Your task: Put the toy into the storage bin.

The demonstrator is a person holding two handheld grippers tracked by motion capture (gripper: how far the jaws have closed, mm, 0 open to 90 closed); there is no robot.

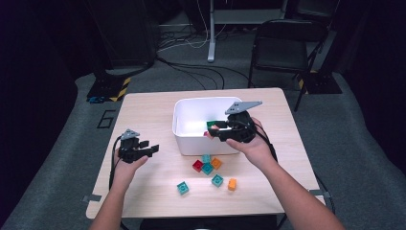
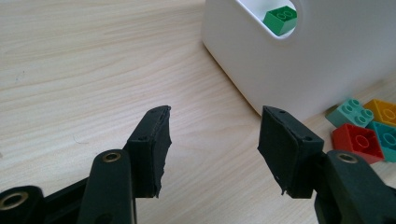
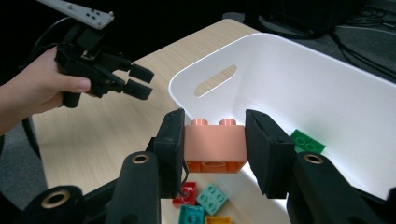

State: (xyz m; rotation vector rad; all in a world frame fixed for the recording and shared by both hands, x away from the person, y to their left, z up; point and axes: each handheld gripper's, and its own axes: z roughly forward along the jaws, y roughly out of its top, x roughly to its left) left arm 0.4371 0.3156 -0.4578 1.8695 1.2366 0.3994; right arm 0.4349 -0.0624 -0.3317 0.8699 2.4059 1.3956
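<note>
Bare surface [image 1: 143, 110] stretches wide on the left, with room to pass around the left tongs [image 1: 152, 149]. The white bin [image 1: 184, 139] walls off the middle, its open top free from above. Loose bricks [image 1: 207, 167] crowd the strip before it.

- Two black hand-held grippers, one in each hand: the left hand-held gripper [image 1: 152, 149] and the right hand-held gripper [image 1: 211, 130].
- One salmon-pink plastic brick [image 3: 215, 145], clamped between the right one's pads.
- One white plastic bin [image 1: 184, 139] with cut-out handles.
- One green plastic brick [image 3: 306, 142] lying inside the bin.
- One red plastic brick [image 1: 197, 166] on the light wooden surface [image 1: 148, 115].
- Four teal plastic bricks: [image 1: 206, 157], [image 1: 208, 168], [image 1: 217, 180], [image 1: 182, 188].
- Two orange plastic bricks: [image 1: 216, 163], [image 1: 232, 184].
- One black folding chair [image 1: 280, 45] beyond the surface.
</note>
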